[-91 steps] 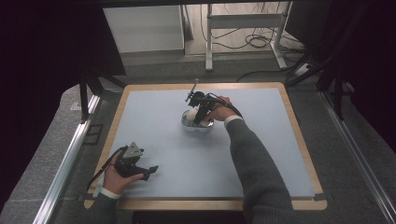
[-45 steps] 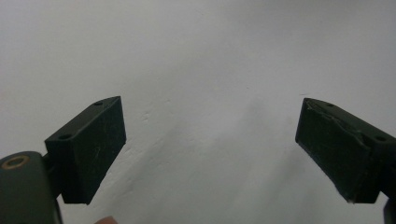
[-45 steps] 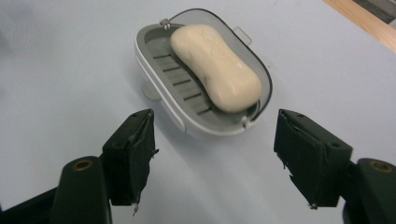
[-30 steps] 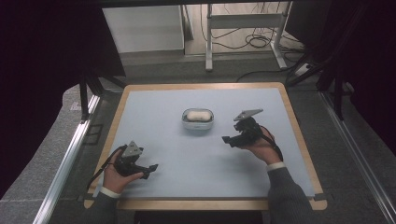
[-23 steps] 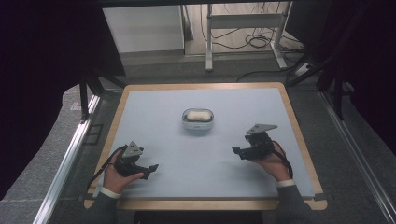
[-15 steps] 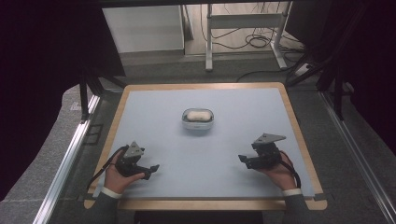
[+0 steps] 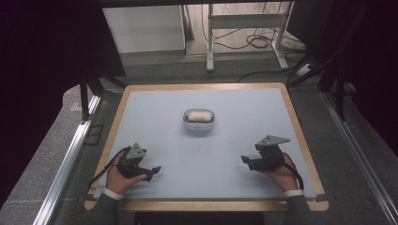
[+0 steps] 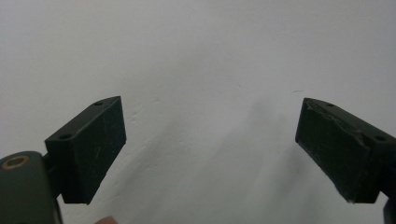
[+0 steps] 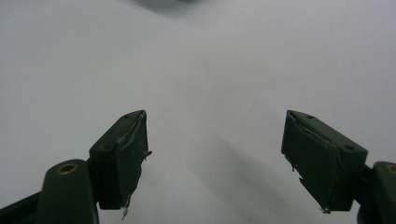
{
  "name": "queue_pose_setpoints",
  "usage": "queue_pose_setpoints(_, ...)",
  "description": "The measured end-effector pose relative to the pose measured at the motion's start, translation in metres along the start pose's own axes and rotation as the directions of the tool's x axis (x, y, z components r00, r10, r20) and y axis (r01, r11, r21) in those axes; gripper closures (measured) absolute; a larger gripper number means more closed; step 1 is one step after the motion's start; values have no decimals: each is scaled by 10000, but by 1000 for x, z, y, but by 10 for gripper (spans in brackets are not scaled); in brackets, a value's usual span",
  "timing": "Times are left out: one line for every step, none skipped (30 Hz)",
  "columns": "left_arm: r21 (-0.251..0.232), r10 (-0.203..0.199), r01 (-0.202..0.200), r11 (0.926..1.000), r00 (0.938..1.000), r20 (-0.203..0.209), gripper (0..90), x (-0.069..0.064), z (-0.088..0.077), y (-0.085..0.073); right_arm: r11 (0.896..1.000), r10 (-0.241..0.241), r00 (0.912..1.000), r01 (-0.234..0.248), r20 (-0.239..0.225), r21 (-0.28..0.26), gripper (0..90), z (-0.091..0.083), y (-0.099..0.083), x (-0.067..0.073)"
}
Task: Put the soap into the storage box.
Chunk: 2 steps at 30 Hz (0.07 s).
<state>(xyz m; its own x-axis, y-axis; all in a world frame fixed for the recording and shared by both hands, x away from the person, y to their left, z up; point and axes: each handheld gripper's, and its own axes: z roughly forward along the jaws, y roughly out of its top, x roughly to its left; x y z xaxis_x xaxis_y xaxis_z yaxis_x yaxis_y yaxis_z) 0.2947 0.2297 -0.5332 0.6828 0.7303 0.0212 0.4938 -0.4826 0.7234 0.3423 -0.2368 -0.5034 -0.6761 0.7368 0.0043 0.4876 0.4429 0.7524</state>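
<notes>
A small pale dish (image 7: pixel 199 127) with a white oval lump (image 7: pixel 198 115) in it sits at the middle of the light blue mat (image 7: pixel 206 154). At the front left, my left gripper (image 7: pixel 152 171) rests on the mat in a hand, and its jaws stand wide apart over bare mat (image 8: pixel 210 154). My right gripper (image 7: pixel 247 162) lies at the front right, pointing left. Its jaws have just been opening, with nothing between them (image 9: pixel 215 158). Both grippers are well short of the dish.
A wooden border (image 7: pixel 202 205) frames the mat. Metal rails (image 7: pixel 70 154) run along both sides of the table. Beyond the far edge stand a white cabinet (image 7: pixel 145 28) and a metal stand (image 7: pixel 244 21) with cables on the floor.
The right hand has drawn back from the dish to the front right of the mat and settled low there. The left hand has stayed where it was.
</notes>
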Motion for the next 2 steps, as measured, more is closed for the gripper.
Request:
queue_pose_setpoints(2,-4,4,10000,10000,0,91,0,0,0,10000,-11,10000,11,-1,-34,225,0,0,0)
queue_pose_setpoints(11,-3,3,10000,10000,-5,91,0,0,0,10000,-13,10000,13,41,-47,216,0,1,1)
